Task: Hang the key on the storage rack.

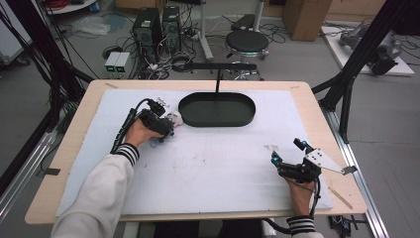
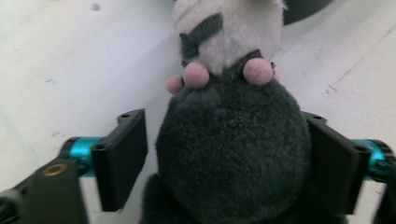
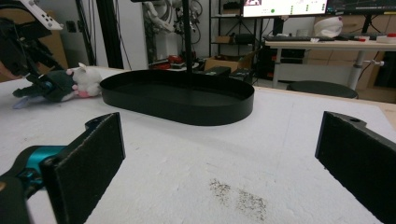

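Observation:
A plush toy (image 1: 173, 119), with a dark grey body, white head and pink bumps, lies on the white mat left of a black oval tray (image 1: 237, 114). My left gripper (image 1: 166, 128) straddles it. In the left gripper view the dark body (image 2: 233, 149) sits between the jaws of the left gripper (image 2: 224, 121); the right jaw touches it and a thin gap shows at the left jaw. My right gripper (image 1: 288, 150) rests at the right front of the mat, open and holding nothing. The right gripper view shows the right gripper (image 3: 224, 140) facing the tray (image 3: 187, 114) and the toy (image 3: 77, 81).
A thin black post (image 1: 217, 87) with a crossbar rises from the tray. The white mat (image 1: 213, 163) covers most of the wooden table (image 1: 317, 106). A dark smudge (image 3: 238, 196) marks the mat ahead of the right gripper. Computers, cables and a stool stand beyond the far edge.

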Motion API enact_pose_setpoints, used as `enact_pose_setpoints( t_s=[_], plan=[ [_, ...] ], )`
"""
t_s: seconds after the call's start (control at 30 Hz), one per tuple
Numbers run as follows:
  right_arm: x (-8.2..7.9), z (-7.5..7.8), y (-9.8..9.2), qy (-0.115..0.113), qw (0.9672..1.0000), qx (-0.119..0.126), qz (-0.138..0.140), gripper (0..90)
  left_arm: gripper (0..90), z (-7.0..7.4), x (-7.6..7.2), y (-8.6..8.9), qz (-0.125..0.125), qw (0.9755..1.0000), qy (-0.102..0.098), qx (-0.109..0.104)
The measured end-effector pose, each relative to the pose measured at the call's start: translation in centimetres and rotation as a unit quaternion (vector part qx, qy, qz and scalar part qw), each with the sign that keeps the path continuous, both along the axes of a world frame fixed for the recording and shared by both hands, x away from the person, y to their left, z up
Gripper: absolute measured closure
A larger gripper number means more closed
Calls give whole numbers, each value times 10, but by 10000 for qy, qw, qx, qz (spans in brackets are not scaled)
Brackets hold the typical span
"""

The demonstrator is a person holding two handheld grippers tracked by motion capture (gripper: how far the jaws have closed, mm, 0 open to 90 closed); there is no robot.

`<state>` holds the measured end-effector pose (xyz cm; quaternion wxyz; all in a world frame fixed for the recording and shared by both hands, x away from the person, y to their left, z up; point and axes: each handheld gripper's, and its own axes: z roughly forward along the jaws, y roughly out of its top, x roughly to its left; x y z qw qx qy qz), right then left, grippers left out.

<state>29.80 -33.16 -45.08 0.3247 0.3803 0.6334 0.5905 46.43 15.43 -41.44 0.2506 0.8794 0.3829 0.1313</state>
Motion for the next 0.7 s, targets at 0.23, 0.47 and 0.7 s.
enact_pose_setpoints(
  t_s=[0.23,0.47,0.7],
  plan=[
    [0,0,0,-3,10000,-10,1,4,391,2,-2,-2,-47,10000,-56,8],
    [0,0,0,-21,10000,-27,6,4,425,3,-3,-2,-80,9999,-100,18],
    [0,0,0,6,10000,-3,1,4,445,10,-5,6,-120,9997,-208,-75]
  ],
)
